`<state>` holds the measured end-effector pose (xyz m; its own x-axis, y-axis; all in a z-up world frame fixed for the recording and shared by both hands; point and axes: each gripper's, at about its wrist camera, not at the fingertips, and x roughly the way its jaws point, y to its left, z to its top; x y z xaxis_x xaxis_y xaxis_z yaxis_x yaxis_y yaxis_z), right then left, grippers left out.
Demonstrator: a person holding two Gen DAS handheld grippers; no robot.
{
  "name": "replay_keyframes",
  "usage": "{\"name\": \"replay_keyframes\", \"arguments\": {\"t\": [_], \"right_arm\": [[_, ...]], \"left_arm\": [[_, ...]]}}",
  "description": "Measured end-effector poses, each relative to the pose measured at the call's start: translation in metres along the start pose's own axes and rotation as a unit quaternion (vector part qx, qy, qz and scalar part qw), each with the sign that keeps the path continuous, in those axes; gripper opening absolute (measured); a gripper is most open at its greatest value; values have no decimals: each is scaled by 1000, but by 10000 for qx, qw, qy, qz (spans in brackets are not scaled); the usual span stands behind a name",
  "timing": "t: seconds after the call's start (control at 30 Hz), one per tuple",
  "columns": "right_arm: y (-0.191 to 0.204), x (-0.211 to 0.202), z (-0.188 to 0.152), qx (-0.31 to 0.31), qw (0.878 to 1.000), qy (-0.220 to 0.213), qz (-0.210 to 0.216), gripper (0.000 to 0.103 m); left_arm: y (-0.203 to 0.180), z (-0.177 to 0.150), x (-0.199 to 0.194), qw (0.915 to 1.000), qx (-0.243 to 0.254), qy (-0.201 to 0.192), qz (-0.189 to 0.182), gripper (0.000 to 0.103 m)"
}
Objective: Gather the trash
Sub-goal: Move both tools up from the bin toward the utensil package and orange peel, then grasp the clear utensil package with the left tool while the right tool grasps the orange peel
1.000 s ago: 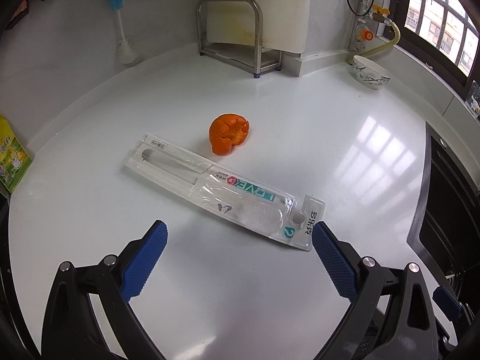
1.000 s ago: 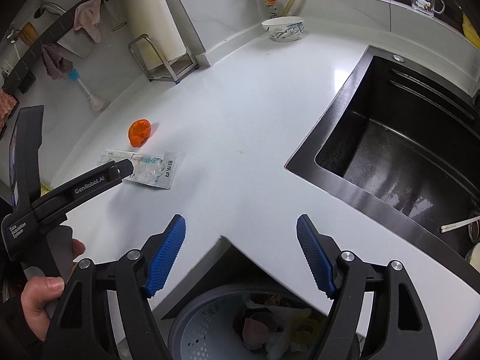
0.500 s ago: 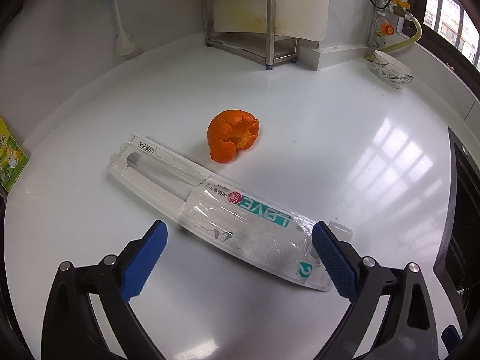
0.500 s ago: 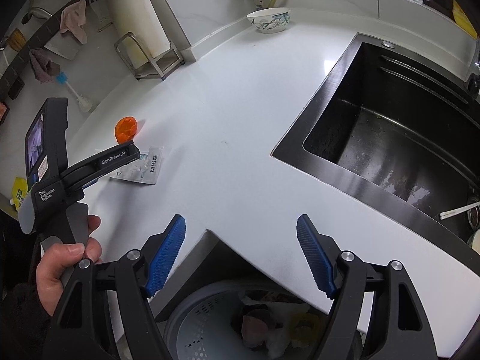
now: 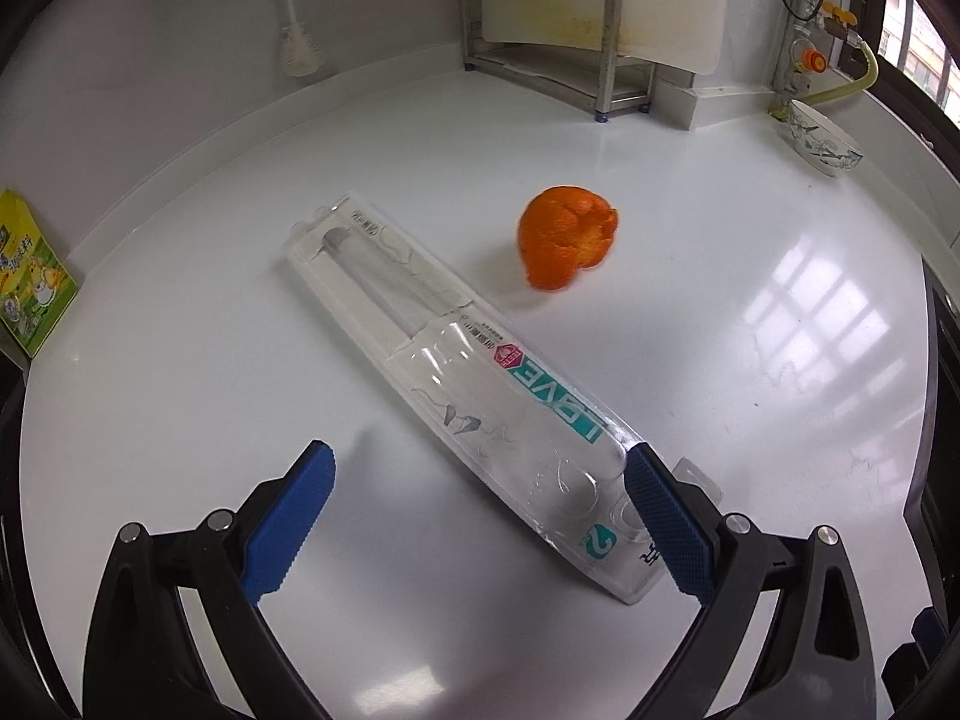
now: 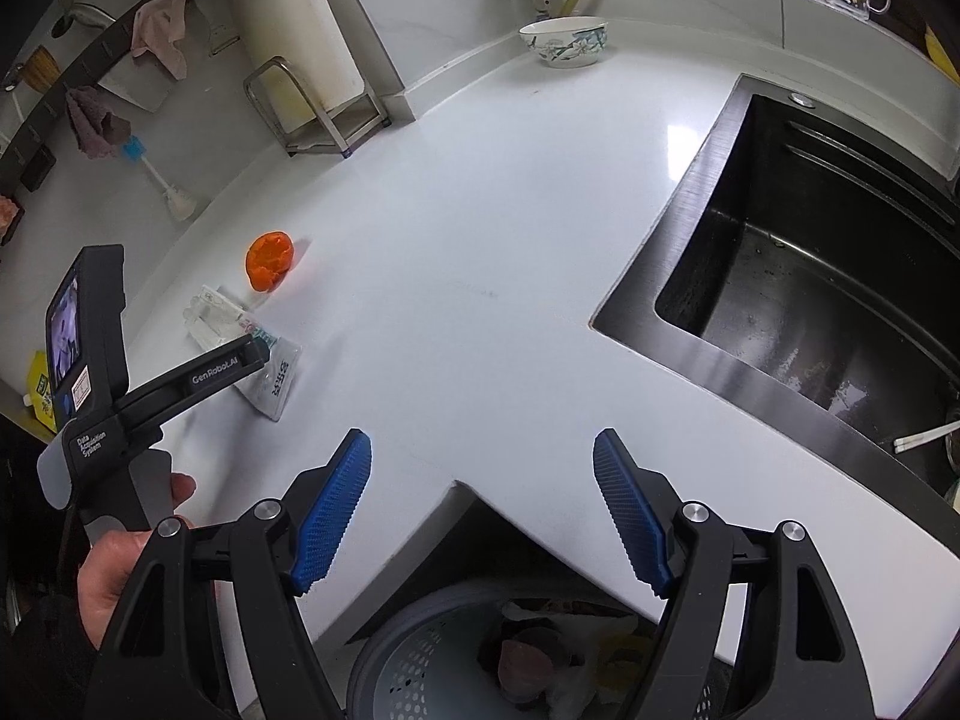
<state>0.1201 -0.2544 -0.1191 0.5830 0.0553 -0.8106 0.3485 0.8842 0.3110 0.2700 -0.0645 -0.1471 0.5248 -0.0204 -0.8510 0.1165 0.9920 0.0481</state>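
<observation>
White counter [image 6: 480,276]: inner corner of its front edge just beyond the right gripper [image 6: 483,507], waste bin [image 6: 414,654] below at 6 o'clock. Black sink [image 6: 810,276] cuts in at 3 o'clock. Broad bare surface between sink and trash.

Clear plastic package [image 5: 468,384] lies flat, diagonal, 10 to 4 o'clock. Orange peel [image 5: 567,246] near it at 1 o'clock, apart. Rack [image 5: 540,24] and bowl [image 5: 825,141] at back wall.

Left gripper [image 5: 477,507] tilted steeply down, jaws wide, package's near end between them, right pad at its edge; contact unclear. Hand [image 6: 126,564] grips the handle. Right gripper wide, empty, pitched down.
</observation>
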Motion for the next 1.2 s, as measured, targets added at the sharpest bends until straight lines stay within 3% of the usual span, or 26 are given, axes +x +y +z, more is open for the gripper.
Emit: {"name": "replay_keyframes", "arguments": {"t": [0.5, 0.6, 0.8, 0.93, 1.2], "right_arm": [[69, 32, 22, -512, 9980, 74, 360, 73], [83, 39, 26, -579, 9974, 73, 424, 73], [98, 51, 39, -521, 9977, 53, 424, 73], [105, 59, 48, -453, 9982, 7, 400, 73], [114, 78, 64, -292, 9991, 0, 303, 73]], "left_arm": [[117, 5, 1, 9961, -682, 62, 560, 95], [132, 12, 0, 9960, -746, 27, 493, 95], [122, 26, -5, 9993, -296, -174, 132, 95], [104, 38, 7, 9997, 74, -74, -211, 95], [90, 47, 35, 9976, 540, 139, -401, 95]]}}
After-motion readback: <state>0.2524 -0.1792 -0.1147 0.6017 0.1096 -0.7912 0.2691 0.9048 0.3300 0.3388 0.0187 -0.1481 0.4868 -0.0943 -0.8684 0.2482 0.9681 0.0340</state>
